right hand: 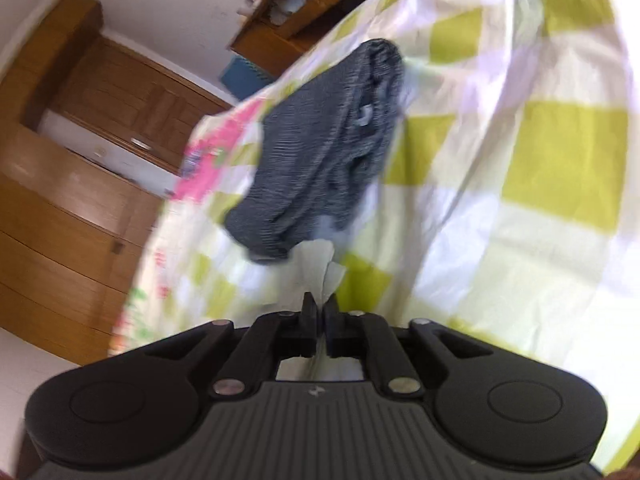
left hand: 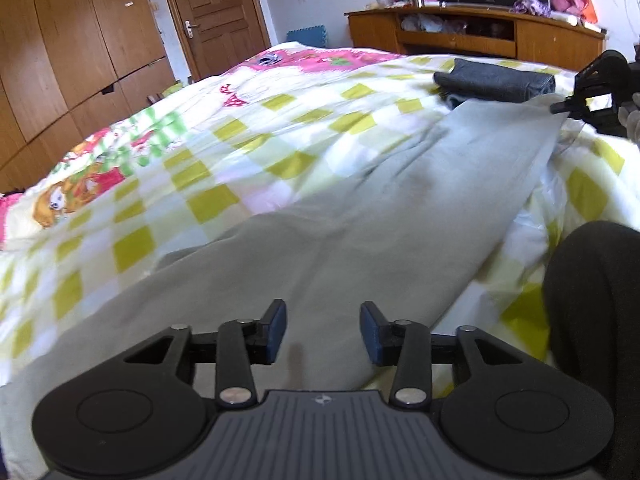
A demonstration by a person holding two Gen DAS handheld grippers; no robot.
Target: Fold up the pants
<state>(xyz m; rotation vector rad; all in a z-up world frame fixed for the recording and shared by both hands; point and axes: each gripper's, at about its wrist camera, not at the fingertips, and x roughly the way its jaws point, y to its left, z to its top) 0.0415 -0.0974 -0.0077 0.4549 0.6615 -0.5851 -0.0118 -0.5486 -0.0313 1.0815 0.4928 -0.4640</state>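
Pale grey pants (left hand: pixel 360 208) are spread along the bed (left hand: pixel 248 128); one far edge is pinched by the right tool (right hand: pixel 320 314), while the left tool (left hand: pixel 323 330) hangs released above them.

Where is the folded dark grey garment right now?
The folded dark grey garment lies on the checked bedspread, upper right in the left wrist view, beyond the pale pants.

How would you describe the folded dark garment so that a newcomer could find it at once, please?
Start at the bed with the yellow-checked quilt and look toward the wooden TV cabinet beyond it. Near that far edge lies the folded dark grey garment, just past the end of the pale green pants. It alone is dark and compactly folded.
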